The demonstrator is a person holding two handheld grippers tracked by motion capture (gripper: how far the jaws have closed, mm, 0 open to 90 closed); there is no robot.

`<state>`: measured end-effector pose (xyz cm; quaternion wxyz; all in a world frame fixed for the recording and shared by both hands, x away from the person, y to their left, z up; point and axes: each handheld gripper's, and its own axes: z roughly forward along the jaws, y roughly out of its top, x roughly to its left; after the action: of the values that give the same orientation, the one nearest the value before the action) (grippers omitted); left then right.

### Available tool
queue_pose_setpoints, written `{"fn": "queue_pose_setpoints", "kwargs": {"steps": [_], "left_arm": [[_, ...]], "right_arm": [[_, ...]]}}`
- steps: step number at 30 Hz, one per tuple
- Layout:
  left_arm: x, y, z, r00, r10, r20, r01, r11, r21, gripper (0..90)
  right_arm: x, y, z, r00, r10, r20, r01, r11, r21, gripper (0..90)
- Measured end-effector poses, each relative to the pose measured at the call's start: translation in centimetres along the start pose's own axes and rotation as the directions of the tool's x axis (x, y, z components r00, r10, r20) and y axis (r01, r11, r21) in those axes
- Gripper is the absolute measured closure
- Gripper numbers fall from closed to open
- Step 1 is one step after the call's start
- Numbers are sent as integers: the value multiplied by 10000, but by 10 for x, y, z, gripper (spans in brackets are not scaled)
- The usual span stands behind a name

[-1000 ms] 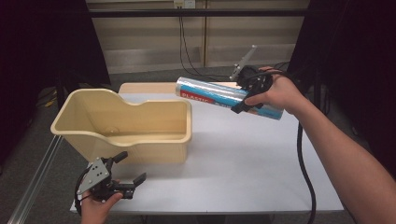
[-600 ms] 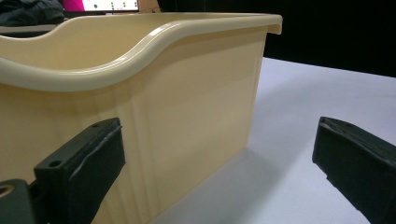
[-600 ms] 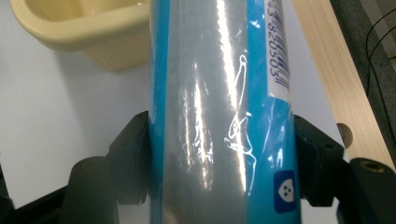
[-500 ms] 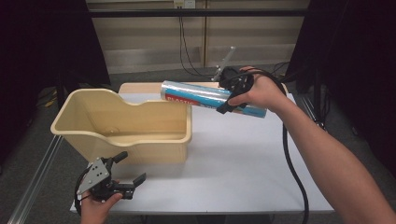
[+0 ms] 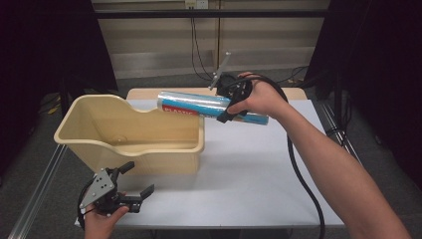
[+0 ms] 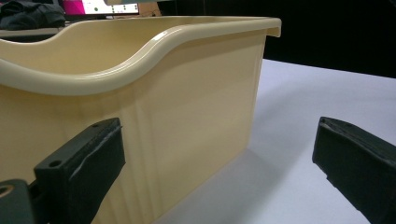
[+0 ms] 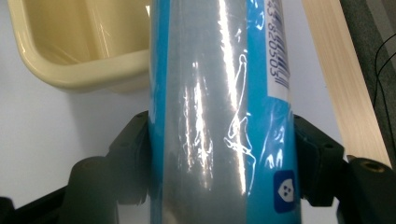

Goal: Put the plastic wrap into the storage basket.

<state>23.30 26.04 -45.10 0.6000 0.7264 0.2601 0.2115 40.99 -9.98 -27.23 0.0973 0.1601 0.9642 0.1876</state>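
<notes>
A long roll of plastic wrap (image 5: 199,104) in a blue and silver sleeve hangs level above the table, its left end over the right rim of a cream plastic tub (image 5: 129,134). My right gripper (image 5: 230,102) is shut on the roll near its right end; in the right gripper view the roll (image 7: 219,107) runs up between both jaws, with the tub's corner (image 7: 70,56) beyond it. My left gripper (image 5: 130,184) stands open at the table's front left edge, just in front of the tub. In the left gripper view the tub's side wall (image 6: 177,126) is close ahead.
The white table (image 5: 249,174) has free room right of the tub and along the front. A wooden strip (image 5: 298,92) runs along the far edge. A black cable (image 5: 303,184) trails from the right gripper down along the person's forearm.
The right gripper has carried the roll leftward and slightly lower, so its left end now reaches over the tub's right rim. The left gripper has stayed put.
</notes>
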Motion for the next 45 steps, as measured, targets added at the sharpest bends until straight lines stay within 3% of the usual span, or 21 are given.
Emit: {"fn": "queue_pose_setpoints", "kwargs": {"steps": [22,45], "left_arm": [[1,0,-2,10000,43,60,-42,10000,-39,23],[2,0,-3,10000,33,44,-32,10000,-87,23]], "right_arm": [[14,44,32,9951,-886,-432,909,9943,557,323],[18,59,44,9896,-1299,-623,1356,9858,990,322]]}}
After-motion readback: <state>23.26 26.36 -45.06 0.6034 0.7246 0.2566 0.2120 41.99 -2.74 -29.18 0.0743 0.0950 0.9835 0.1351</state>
